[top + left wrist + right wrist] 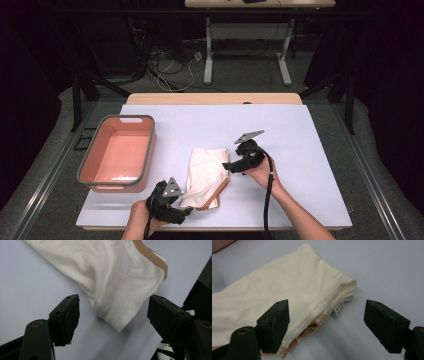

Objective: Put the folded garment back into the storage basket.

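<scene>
folded cream garment (205, 176) lies on bench (300, 150) between two claws, fold seemingly done. left claw (186, 211) spread at near corner, pinching nothing; right claw (227, 167) spread at far edge, cloth free. red bin (148, 150), well left of garment, holds nothing visible; moving garment into it likely remains.

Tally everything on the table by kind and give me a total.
Folded cream garment: 1
Pink bin with grey rim: 1
Hand-held grippers: 2, the left gripper and the right gripper, each with jaws open beside the garment
Total: 4
</scene>
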Available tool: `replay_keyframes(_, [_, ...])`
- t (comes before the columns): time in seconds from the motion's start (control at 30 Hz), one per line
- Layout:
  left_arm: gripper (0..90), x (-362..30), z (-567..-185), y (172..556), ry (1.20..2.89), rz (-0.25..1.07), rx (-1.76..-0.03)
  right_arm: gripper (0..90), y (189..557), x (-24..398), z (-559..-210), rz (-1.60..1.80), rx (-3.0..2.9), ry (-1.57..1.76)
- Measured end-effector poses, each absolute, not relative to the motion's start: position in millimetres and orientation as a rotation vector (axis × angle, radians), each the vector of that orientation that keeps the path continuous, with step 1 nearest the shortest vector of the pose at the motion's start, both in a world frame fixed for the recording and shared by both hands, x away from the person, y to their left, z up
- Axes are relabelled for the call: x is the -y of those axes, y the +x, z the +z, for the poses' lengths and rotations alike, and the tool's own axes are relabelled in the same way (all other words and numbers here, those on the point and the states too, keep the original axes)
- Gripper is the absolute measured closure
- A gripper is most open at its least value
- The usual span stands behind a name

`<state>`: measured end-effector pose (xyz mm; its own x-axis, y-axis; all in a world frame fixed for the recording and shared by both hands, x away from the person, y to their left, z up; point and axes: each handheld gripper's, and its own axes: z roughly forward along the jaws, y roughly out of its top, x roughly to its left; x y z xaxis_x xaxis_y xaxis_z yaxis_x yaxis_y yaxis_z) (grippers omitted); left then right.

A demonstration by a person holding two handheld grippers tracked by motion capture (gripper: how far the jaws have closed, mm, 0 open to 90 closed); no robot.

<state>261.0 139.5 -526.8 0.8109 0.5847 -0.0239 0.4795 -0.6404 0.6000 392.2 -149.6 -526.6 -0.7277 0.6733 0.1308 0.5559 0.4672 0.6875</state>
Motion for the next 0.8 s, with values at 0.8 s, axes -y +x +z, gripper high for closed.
replay_keyframes(0.8, [0.9,-146.2,-523.0,280.4,2.343,0.273,-0.884,0.0,351.9,182.2,-522.0,1.097,-2.574,1.015])
